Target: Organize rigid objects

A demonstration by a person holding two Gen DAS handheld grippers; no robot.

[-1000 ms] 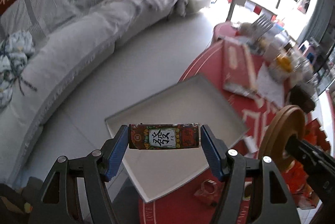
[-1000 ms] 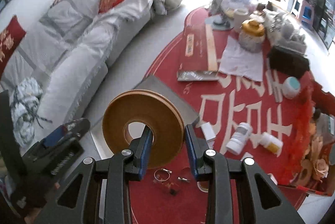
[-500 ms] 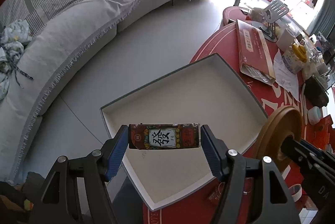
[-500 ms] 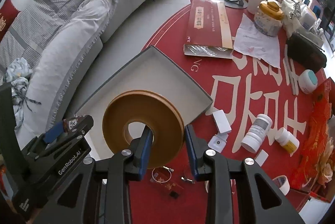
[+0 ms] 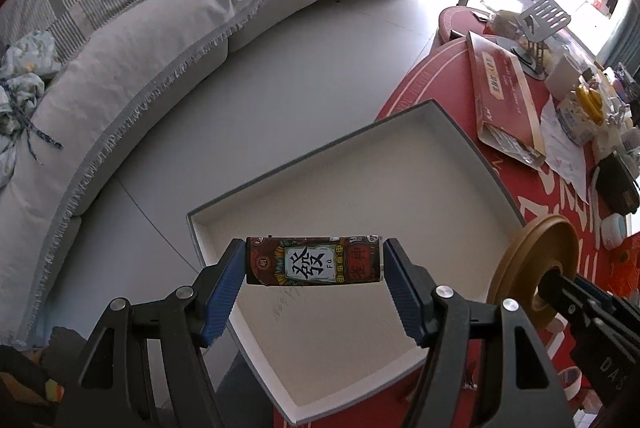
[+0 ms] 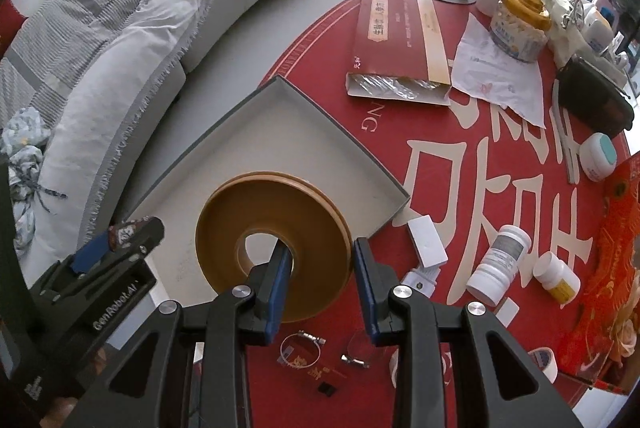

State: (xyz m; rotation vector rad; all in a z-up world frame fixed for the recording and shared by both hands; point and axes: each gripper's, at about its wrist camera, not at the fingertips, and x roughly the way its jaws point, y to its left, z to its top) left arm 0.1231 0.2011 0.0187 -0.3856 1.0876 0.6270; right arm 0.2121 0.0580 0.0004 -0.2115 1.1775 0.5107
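Gripping a small printed box (image 5: 313, 261) crosswise between both blue pads of the left gripper (image 5: 314, 282), ends pressed against the jaws, hanging over the near left part of the open grey tray (image 5: 424, 164). Pinching a brown tape roll (image 6: 272, 248) in the right gripper (image 6: 322, 280), one finger through the core hole, the other on the outer rim at the roll's 4 o'clock, flat face tilted toward the camera above the tray's near corner. Sitting lower and closer over the tray than a second ago, its pale floor now filling more of both views. Lying on the red table (image 6: 400, 116) at 3 o'clock from the roll: a white bottle (image 6: 498, 264) and a yellow-based bottle (image 6: 558, 276). Resting at 12 o'clock, beyond the tray: a long red carton (image 6: 396, 44).
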